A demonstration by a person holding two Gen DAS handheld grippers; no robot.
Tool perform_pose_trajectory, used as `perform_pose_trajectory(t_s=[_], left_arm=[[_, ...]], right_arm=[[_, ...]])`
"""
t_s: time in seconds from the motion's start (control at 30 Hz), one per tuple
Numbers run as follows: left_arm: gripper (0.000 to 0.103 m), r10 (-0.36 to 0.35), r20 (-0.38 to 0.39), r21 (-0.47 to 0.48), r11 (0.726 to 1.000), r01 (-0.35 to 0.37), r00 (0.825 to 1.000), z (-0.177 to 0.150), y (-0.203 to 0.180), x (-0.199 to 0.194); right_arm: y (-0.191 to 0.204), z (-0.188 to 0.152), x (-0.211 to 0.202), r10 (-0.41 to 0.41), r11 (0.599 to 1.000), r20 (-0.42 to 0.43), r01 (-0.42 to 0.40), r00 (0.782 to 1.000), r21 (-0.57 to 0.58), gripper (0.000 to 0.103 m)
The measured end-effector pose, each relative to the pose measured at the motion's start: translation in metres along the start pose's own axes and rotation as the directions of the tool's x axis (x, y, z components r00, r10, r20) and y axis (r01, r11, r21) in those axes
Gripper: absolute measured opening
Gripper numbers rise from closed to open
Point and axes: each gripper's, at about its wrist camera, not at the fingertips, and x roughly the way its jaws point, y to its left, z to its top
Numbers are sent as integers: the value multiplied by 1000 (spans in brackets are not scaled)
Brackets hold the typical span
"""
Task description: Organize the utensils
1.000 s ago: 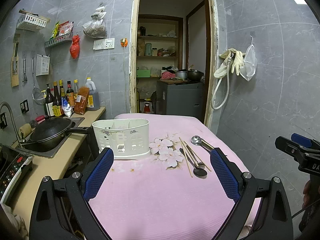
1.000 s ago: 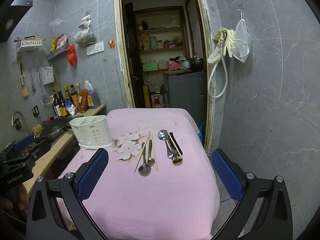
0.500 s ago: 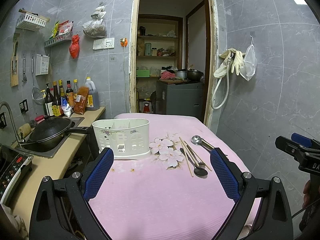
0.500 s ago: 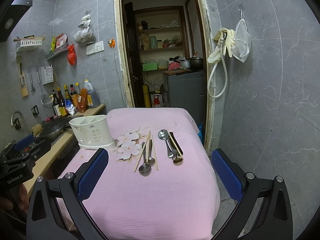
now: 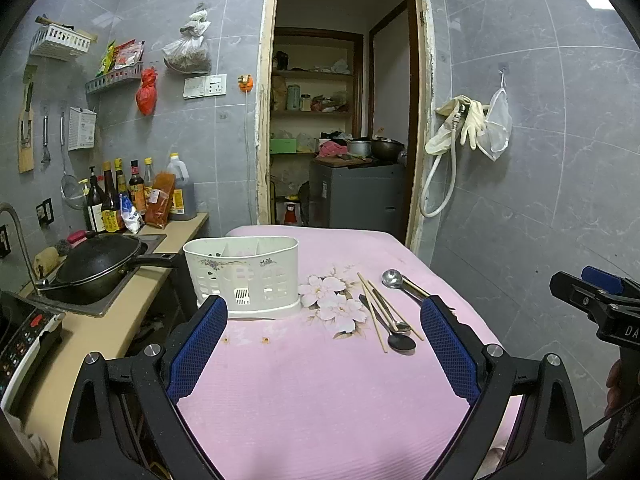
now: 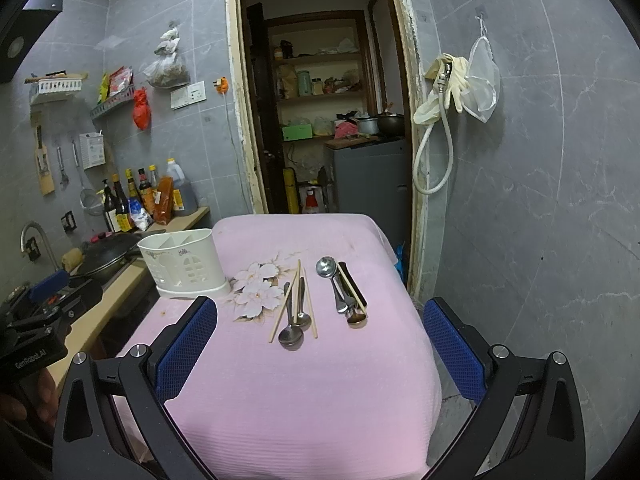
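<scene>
A white divided utensil holder stands at the left of the pink table. To its right lie wooden chopsticks crossed with two metal spoons. Further right, another spoon rests with more cutlery and a chopstick pair. My left gripper hovers open over the near table, nothing between its fingers. Over the near edge my right gripper also stands open and empty.
A counter at the left carries a black wok in a sink, sauce bottles and a cooker panel. An open doorway lies behind the table. A grey tiled wall with a hose closes the right side.
</scene>
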Motion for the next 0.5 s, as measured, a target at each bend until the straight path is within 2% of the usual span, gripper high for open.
perform_pose_trajectory(t_s=[0.5], left_arm=[[95, -10, -7, 4, 1000, 10, 1000, -2, -11, 4]], right_arm=[[-5, -2, 4, -12, 1000, -9, 12, 1000, 3, 103]])
